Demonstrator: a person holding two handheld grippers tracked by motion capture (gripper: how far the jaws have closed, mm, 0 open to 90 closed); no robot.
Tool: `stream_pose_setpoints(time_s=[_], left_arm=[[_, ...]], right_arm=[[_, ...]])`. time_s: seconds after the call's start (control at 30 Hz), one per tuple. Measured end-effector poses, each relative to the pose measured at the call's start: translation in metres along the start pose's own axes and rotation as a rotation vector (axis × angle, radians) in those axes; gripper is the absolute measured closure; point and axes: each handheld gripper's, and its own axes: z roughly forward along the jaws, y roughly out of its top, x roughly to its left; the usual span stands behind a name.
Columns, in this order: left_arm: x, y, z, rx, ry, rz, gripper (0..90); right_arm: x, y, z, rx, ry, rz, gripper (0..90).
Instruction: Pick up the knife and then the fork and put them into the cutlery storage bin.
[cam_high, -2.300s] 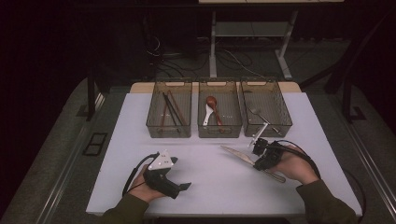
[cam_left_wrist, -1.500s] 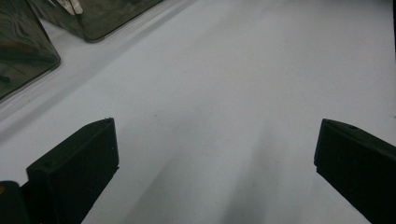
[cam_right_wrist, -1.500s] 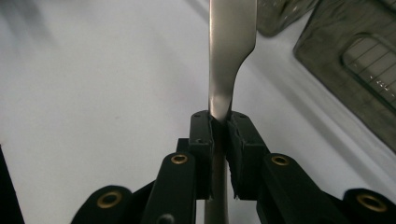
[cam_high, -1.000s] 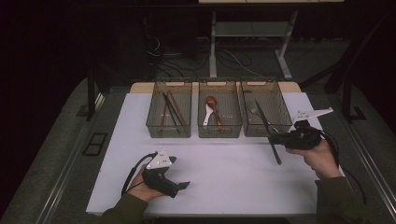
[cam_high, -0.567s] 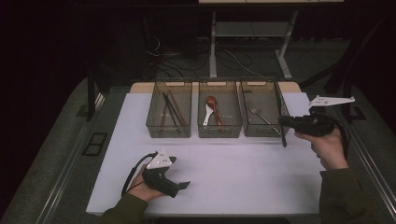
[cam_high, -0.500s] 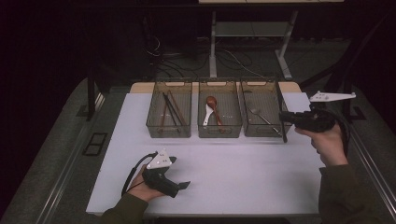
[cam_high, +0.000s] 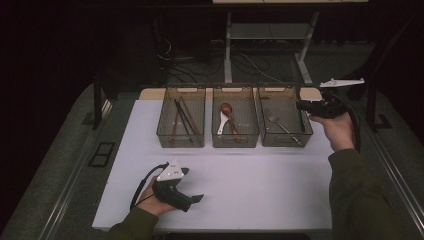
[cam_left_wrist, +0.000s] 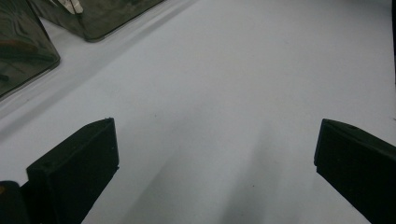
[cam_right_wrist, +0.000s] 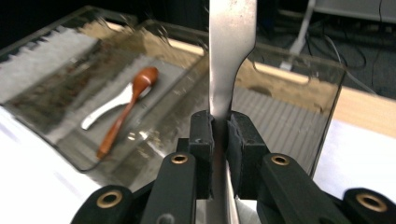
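Note:
My right gripper hovers at the right bin's right wall, shut on a flat metal utensil that looks like a table knife. The utensil stands nearly upright, its lower end hanging by the bin wall. In the right gripper view the pads of that gripper clamp the utensil's narrow neck, and the bin lies just beyond. Near the table's front left, my left gripper rests open on the white table top. In its own view that gripper has wide-apart jaws and nothing between them.
Three clear bins stand in a row at the back. The left bin holds chopsticks. A brown spoon and a white spoon lie in the middle bin. A metal spoon lies in the right bin.
My right gripper lifted the metal utensil off the table and carried it back and right to the right bin, turning it upright. The left gripper has not moved.

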Motion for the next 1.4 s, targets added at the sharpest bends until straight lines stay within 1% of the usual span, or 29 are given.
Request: stream_pose_setpoints(time_s=[0.1, 0.17, 0.2, 0.37, 0.47, 0.57, 0.83, 0.87, 0.9, 0.93, 1.0, 1.03, 1.17, 1.2, 1.27, 1.33, 1.37, 1.4], left_arm=[[0.0, 0.0, 0.0, -0.001, 0.001, 0.001, 0.0], [0.0, 0.0, 0.0, -0.001, 0.001, 0.002, 0.0], [0.0, 0.0, 0.0, -0.002, 0.001, 0.001, 0.0], [0.0, 0.0, -0.001, -0.002, 0.0, 0.002, 0.0], [0.0, 0.0, 0.0, 0.001, -0.001, 0.001, 0.0], [-0.001, 0.0, 0.0, 0.0, -0.002, 0.001, 0.0], [-0.001, 0.0, 0.0, -0.001, -0.002, -0.002, 0.0], [-0.001, 0.0, 0.0, -0.003, -0.002, -0.003, 0.0], [-0.001, 0.0, 0.0, -0.006, -0.003, -0.004, 0.0], [-0.001, 0.0, 0.0, -0.005, -0.002, -0.003, 0.0], [-0.001, 0.0, 0.0, -0.004, -0.002, -0.002, 0.0], [-0.001, 0.0, 0.0, -0.003, -0.002, -0.001, 0.0], [-0.001, 0.0, 0.0, -0.004, -0.002, -0.002, 0.0], [-0.001, 0.0, 0.0, -0.01, -0.001, -0.01, 0.0], [-0.001, 0.0, 0.0, -0.009, -0.001, -0.01, 0.0], [-0.001, 0.0, 0.0, -0.009, 0.0, -0.009, 0.0], [-0.001, 0.0, 0.001, -0.01, 0.0, -0.009, 0.0], [-0.001, 0.0, 0.0, -0.009, 0.001, -0.009, 0.0]], right_arm=[[-0.006, -0.006, 0.012, 0.038, -0.012, 0.029, 80.8], [-0.009, -0.011, 0.018, 0.059, -0.028, 0.033, 80.7], [-0.011, -0.013, 0.022, 0.08, -0.023, 0.047, 80.7], [-0.013, -0.024, 0.037, 0.141, -0.052, 0.038, 80.7], [-0.015, -0.029, 0.041, 0.158, -0.053, 0.05, 80.7], [-0.014, -0.031, 0.046, 0.185, -0.066, 0.049, 80.6], [-0.012, -0.032, 0.054, 0.215, -0.087, 0.029, 79.4], [-0.012, -0.032, 0.055, 0.22, -0.093, 0.015, 78.2], [-0.01, -0.032, 0.055, 0.214, -0.107, 0.001, 72.3], [-0.01, -0.031, 0.054, 0.202, -0.112, 0.012, 68.3], [-0.01, -0.031, 0.053, 0.181, -0.104, 0.021, 62.9], [-0.01, -0.03, 0.052, 0.179, -0.105, 0.022, 59.7], [-0.01, -0.03, 0.047, 0.147, -0.072, 0.033, 47.8], [-0.01, -0.03, 0.046, 0.132, -0.072, 0.03, 45.0], [-0.007, -0.03, 0.043, 0.112, -0.062, 0.039, 41.5], [-0.005, -0.029, 0.041, 0.083, -0.069, 0.041, 35.7], [-0.003, -0.029, 0.041, 0.079, -0.078, 0.047, 32.7], [0.0, -0.028, 0.04, 0.074, -0.106, 0.041, 28.9]])
